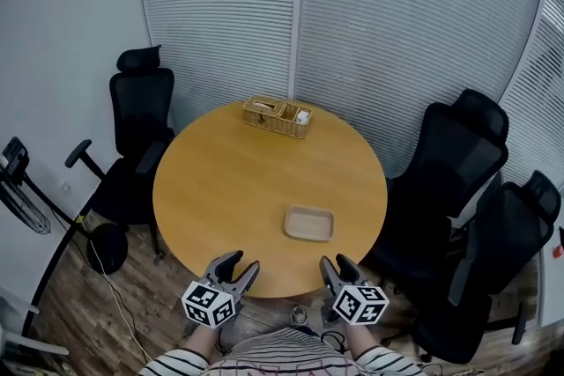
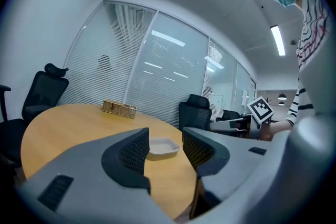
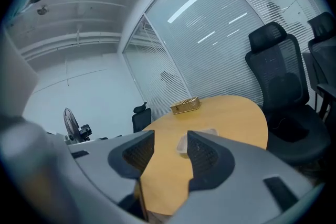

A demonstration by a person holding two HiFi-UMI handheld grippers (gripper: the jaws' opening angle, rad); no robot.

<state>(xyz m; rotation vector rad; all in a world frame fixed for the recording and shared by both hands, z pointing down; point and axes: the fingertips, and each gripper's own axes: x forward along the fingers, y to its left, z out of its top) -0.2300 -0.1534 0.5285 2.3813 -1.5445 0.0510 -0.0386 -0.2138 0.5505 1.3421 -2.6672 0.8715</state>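
Left tool [image 1: 242,263], desk [image 1: 229,189] edge at 7 o'clock: jaws apart, empty. Right tool [image 1: 336,261], 5 o'clock: likewise. Tray [image 1: 309,224] nearest; basket [image 1: 277,115], 12 o'clock.

A round, light-brown wooden desk [image 1: 229,189] spreads out ahead of both pairs of jaws, its near edge just below them. At its far edge, well beyond the jaws, stands a rectangular woven wicker basket [image 1: 276,116] split into compartments; the small pale items inside are too small to tell. A black high-backed office chair [image 1: 141,114] stands ahead and left of the left jaws, close against the desk. A second black office chair [image 1: 460,156] and a third black chair [image 1: 511,233] stand right of the right jaws. White slatted blinds [image 1: 397,31] fill the glass wall farthest from the jaws. A brown wood-plank floor [image 1: 79,304] lies beneath them.
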